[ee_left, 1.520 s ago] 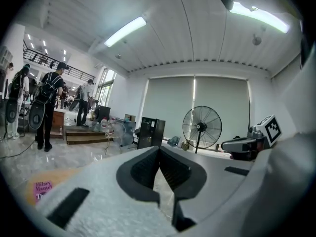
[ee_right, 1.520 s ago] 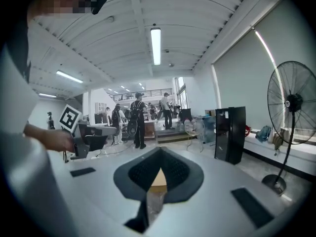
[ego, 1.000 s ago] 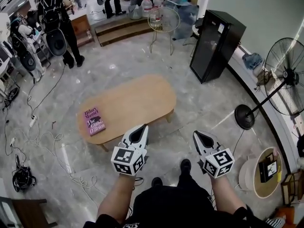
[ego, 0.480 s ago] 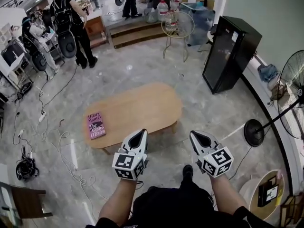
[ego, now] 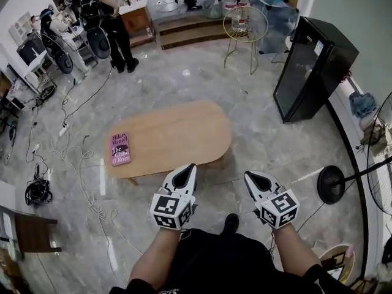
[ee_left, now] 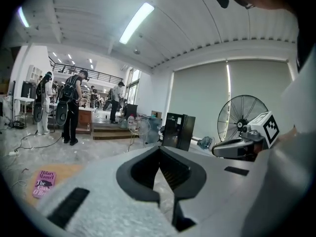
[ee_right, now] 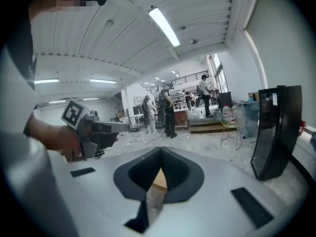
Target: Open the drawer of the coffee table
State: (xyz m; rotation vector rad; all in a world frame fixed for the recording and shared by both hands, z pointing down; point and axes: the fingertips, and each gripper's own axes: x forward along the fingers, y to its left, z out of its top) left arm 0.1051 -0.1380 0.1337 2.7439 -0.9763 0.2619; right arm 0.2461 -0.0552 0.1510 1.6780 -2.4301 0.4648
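Observation:
The oval wooden coffee table (ego: 174,133) stands on the marble floor in the head view, with a pink book (ego: 120,149) on its left end. No drawer front shows from above. My left gripper (ego: 186,173) hovers just before the table's near edge, jaws shut and empty. My right gripper (ego: 253,179) is level with it, right of the table's near corner, also shut on nothing. In the left gripper view the shut jaws (ee_left: 159,151) point over the table, with the book (ee_left: 44,182) at lower left. In the right gripper view a sliver of the tabletop (ee_right: 159,181) shows behind the shut jaws (ee_right: 160,153).
A black cabinet (ego: 312,66) stands at right, a round wire table (ego: 245,24) behind the coffee table. A fan's base (ego: 331,185) sits at right. Cables (ego: 73,164) trail on the floor at left. People (ego: 113,17) stand far back. My shoe (ego: 230,223) is below the grippers.
The room has slid right and upward in the head view as the person moves. Both grippers stay shut, side by side, and now sit closer to the table's near edge.

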